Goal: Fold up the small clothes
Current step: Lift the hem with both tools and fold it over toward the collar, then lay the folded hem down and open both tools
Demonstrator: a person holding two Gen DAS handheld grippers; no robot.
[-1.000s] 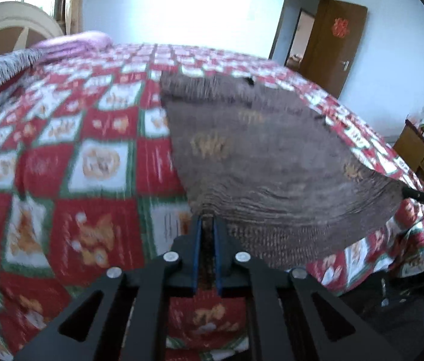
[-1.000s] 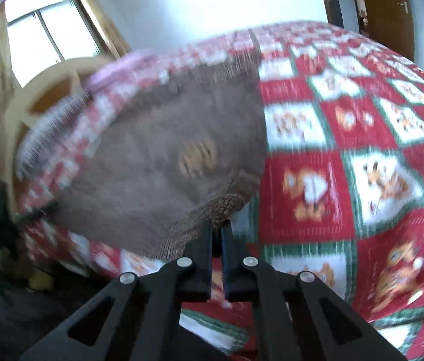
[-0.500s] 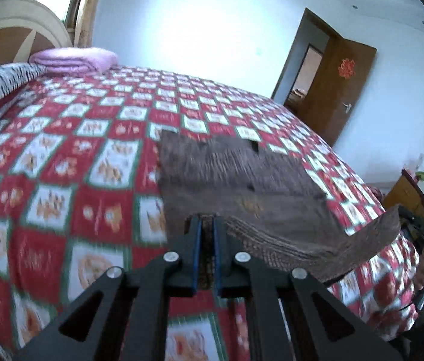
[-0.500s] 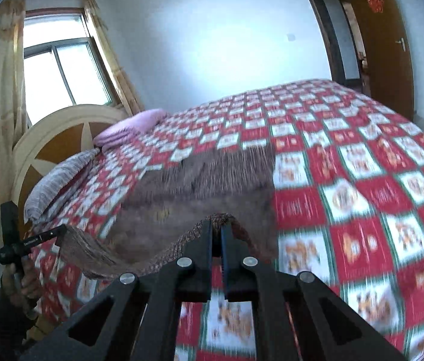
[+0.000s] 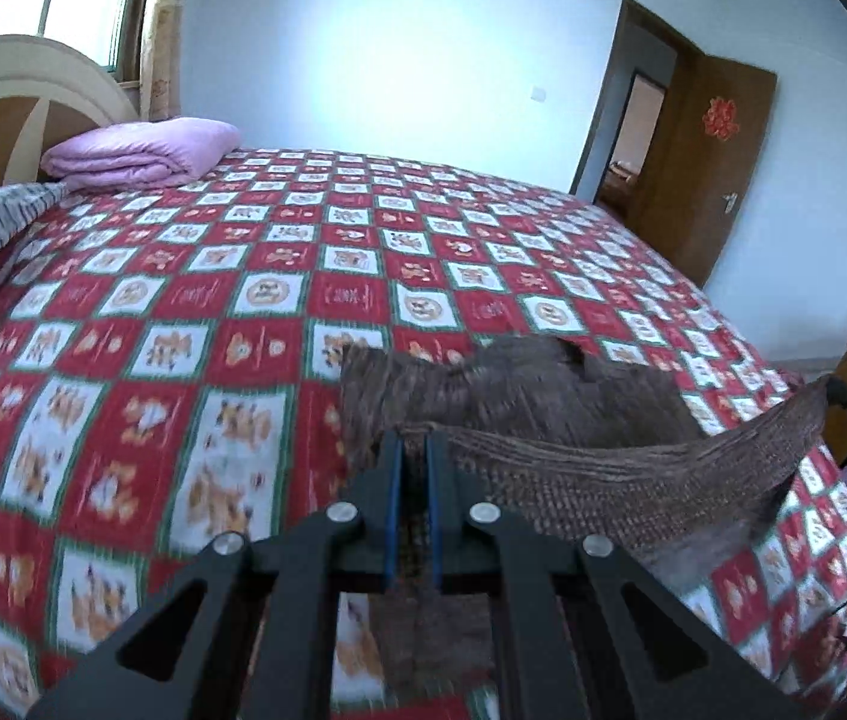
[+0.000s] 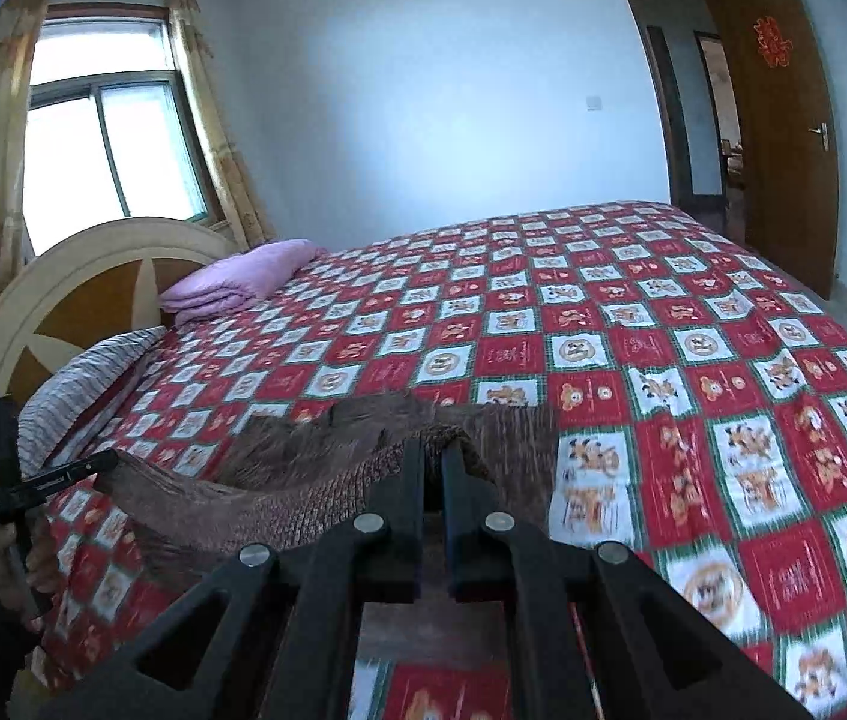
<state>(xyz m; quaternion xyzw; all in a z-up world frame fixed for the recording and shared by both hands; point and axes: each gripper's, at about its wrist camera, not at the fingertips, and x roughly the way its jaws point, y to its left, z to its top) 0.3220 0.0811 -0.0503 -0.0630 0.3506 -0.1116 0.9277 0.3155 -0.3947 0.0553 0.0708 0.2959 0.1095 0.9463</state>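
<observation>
Both grippers are clamped on the near hem of a brown knitted garment (image 5: 549, 414), 1 at each corner. The left gripper (image 5: 415, 450) has its jaws pressed together with cloth pinched between the blue pads; the right gripper (image 6: 432, 459) is likewise fully closed on the opposite corner, with knit bunched around its tips. Between the 2 grips the hem hangs in a slack curve above the edge of the bed (image 5: 279, 276), while the far part of the garment lies crumpled on the red-and-white checked bedspread, close to the near side. From the right wrist view, a hand (image 6: 21, 564) holds the other tool at the lower left.

The likely step is carrying the lifted hem over the rest of the cloth to make a fold. Several things could spoil it:

- The far part is already rumpled, so laying the hem over it would trap creases unless it is drawn flat.
- The hem sags between the grips; if the 2 hands do not keep apart, the middle may land first and double under.
- Each grip holds only a small pinch of loose knit, so a sharp tug could pull a corner free.
- The garment sits near the bed's edge, and a dropped corner may slide off the side.

A folded pink blanket (image 5: 141, 153) by the headboard is well clear.
</observation>
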